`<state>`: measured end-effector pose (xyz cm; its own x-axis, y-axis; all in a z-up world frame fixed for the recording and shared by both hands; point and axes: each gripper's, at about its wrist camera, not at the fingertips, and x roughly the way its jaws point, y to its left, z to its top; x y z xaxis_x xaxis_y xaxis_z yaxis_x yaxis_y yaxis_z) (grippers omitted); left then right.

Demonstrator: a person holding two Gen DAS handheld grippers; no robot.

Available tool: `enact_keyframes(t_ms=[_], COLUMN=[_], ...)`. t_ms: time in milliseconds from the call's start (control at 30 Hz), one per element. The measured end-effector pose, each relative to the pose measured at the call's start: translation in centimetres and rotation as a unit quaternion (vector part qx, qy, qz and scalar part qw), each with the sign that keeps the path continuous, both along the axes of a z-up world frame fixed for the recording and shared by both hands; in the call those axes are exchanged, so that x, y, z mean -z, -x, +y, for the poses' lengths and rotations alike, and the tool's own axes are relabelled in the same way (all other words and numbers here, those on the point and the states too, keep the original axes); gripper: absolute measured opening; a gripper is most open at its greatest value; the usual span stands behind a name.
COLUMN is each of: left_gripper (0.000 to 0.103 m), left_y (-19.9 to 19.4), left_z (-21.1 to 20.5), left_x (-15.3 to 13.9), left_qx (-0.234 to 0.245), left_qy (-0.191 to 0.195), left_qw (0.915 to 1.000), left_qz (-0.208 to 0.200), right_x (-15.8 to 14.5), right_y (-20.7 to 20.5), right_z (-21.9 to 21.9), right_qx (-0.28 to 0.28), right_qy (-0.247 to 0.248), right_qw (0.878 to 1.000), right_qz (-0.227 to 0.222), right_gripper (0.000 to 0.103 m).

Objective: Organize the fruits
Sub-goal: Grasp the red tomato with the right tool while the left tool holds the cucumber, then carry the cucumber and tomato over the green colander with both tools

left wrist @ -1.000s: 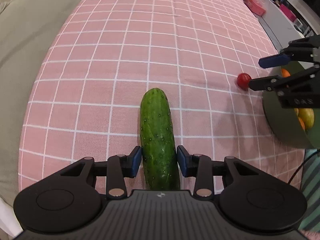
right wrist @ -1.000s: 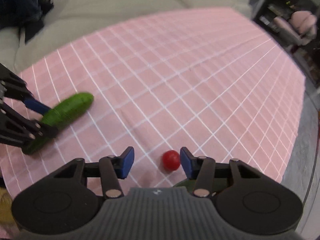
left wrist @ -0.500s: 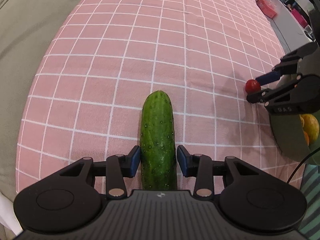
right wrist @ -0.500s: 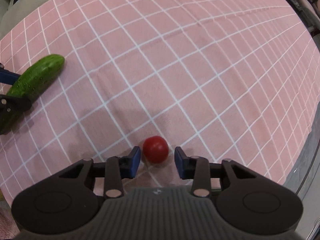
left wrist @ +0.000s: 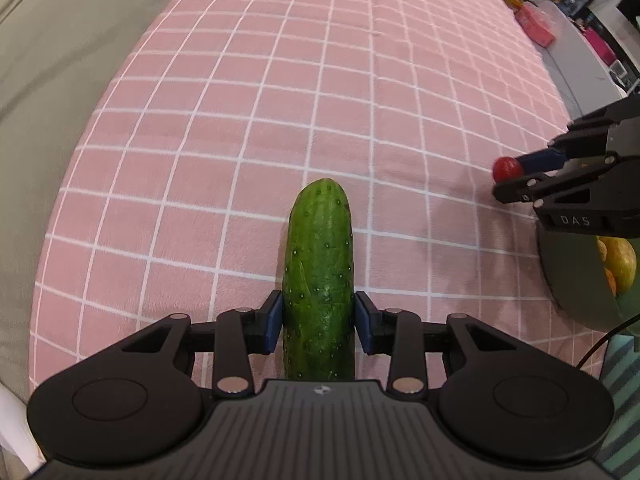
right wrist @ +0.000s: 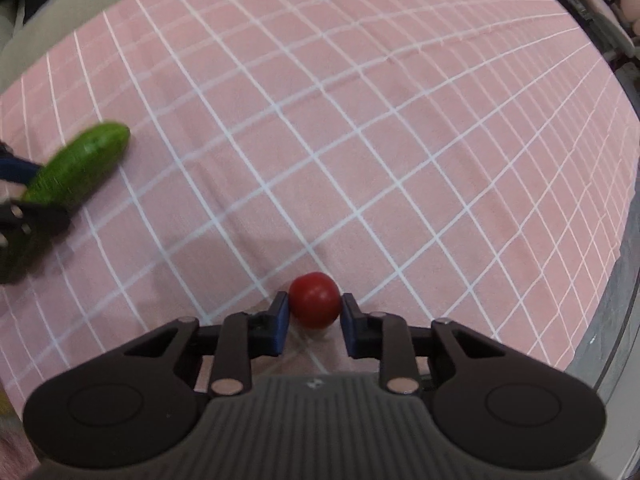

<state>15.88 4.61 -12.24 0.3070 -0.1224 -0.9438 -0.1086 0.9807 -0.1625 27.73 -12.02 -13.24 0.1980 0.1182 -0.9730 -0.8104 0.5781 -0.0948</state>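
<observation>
left hand-held gripper [left wrist: 319,322] clamps cucumber [left wrist: 319,264], near end hidden | right hand-held gripper [right wrist: 313,317] closed on tomato [right wrist: 315,299]

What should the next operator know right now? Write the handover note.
Left gripper: shut on the cucumber, which lies on the pink cloth.
Right gripper: just closed on the tomato, also on the cloth.
Bowl at the right edge already holds some fruit.
Done: both items gripped.
Left: lift each and probably place them in the bowl.

Green cucumber [left wrist: 319,280], pink checked cloth [left wrist: 320,80]
</observation>
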Motion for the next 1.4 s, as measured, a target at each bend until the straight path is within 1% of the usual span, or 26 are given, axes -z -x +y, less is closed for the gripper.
enact_keyframes(t_ms=[167, 300, 433, 533, 633, 833, 1033, 1267, 1400], left_gripper=[0.042, 0.041, 0.041, 0.041, 0.041, 0.041, 0.041, 0.041, 0.041], left_y=[0.3, 0.5, 0.6, 0.6, 0.5, 0.0, -1.5, -3.7, -4.9], left_z=[-0.8, -1.5, -2.2, -3.0, -4.2, -7.6, -11.5, -15.5, -17.3], left_x=[-1.6, -3.3, -5.2, -6.9, -8.4, -10.4, -11.9, -12.1, -11.0], left_qx=[0.013, 0.022, 0.026, 0.034, 0.044, 0.076, 0.103, 0.126, 0.128], left_qy=[0.001, 0.009, 0.026, 0.037, 0.049, 0.068, 0.094, 0.131, 0.134], left_qw=[0.9996, 0.9986, 0.9970, 0.9950, 0.9926, 0.9869, 0.9805, 0.9727, 0.9739], left_qz=[-0.026, -0.047, -0.068, -0.087, -0.102, -0.125, -0.139, -0.144, -0.131], right_x=[-2.9, -5.3, -7.2, -8.8, -9.9, -11.1, -12.0, -11.9, -11.0], right_y=[2.3, 3.9, 5.6, 7.1, 8.2, 10.0, 10.5, 10.4, 10.3], right_z=[-0.2, -0.8, -2.3, -4.1, -6.0, -10.1, -14.0, -16.7, -18.2], right_qx=[0.024, 0.057, 0.095, 0.128, 0.160, 0.218, 0.250, 0.268, 0.279], right_qy=[-0.059, -0.109, -0.153, -0.189, -0.210, -0.226, -0.217, -0.200, -0.189], right_qw=[0.998, 0.992, 0.983, 0.973, 0.963, 0.947, 0.940, 0.937, 0.937], right_qz=[-0.019, -0.020, -0.026, -0.034, -0.043, -0.064, -0.085, -0.098, -0.095], right_gripper=[0.023, 0.023, 0.023, 0.023, 0.023, 0.023, 0.023, 0.023, 0.023])
